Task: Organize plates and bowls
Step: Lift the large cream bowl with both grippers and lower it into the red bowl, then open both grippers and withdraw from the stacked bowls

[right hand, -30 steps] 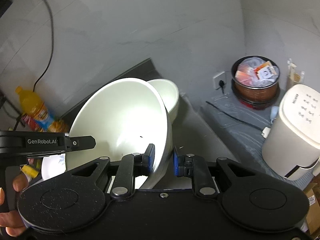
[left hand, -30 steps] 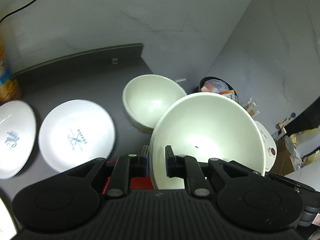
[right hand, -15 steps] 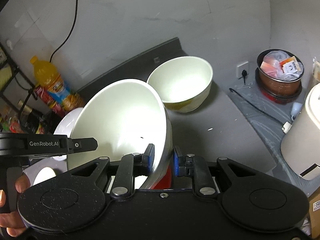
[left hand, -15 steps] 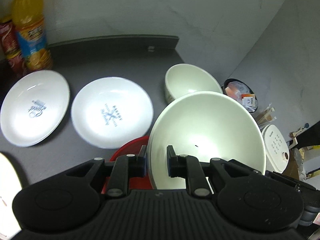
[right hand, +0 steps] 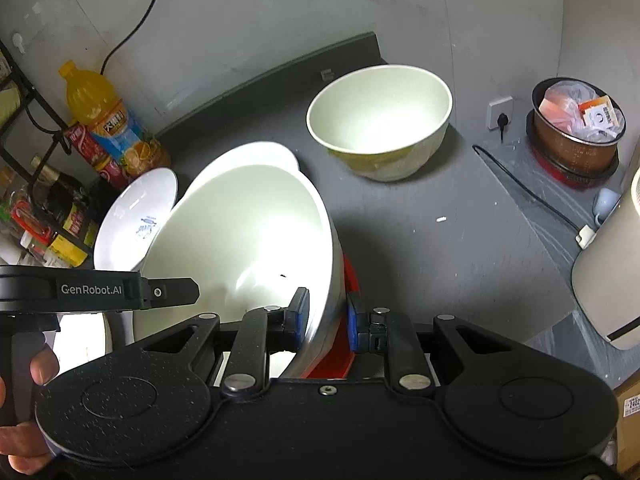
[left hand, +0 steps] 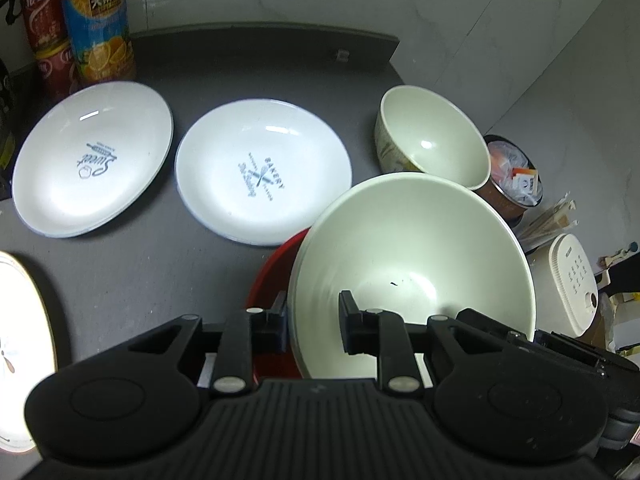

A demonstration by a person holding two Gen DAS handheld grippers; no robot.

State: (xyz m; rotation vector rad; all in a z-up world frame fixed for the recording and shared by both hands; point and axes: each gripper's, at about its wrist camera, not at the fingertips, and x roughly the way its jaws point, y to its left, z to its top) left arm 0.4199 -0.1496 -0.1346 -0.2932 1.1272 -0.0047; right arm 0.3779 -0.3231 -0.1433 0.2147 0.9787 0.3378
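Since the earlier frames, both cameras have been swung leftward and raised, so that more of the dark counter (left hand: 132, 264) is taken in: the bottle, the cans and a second printed plate are now seen where only the counter's far end was shown before, while the grip on the big bowl has been kept as it was.

From left to right in the left wrist view, a pale plate (left hand: 20, 360) is cut by the frame edge; behind it the "Sweet" plate (left hand: 92, 160) is laid just beside the "Bakery" plate (left hand: 262, 172), with the juice bottle (left hand: 98, 20) and red cans (left hand: 46, 32) stood against the wall. Next, a red dish (left hand: 272, 280) is partly hidden under the large white bowl (left hand: 412, 272), and the smaller bowl (left hand: 432, 136) is set near the counter's far right corner.

The large bowl's near rim is straddled by the left gripper (left hand: 313, 320), one finger outside and one inside — closed on the rim, so far as can be told. Its opposite rim is clamped likewise by the right gripper (right hand: 327, 320), blue pads (right hand: 301, 312) on either side of the wall. The bowl is held tilted above the red dish, clear of the counter.

The step in hand is judged to be the carrying of the large bowl toward a stacking place. Next, a level, two-handed lowering would be called for — probably beside or under the smaller bowl — with both rims released together.
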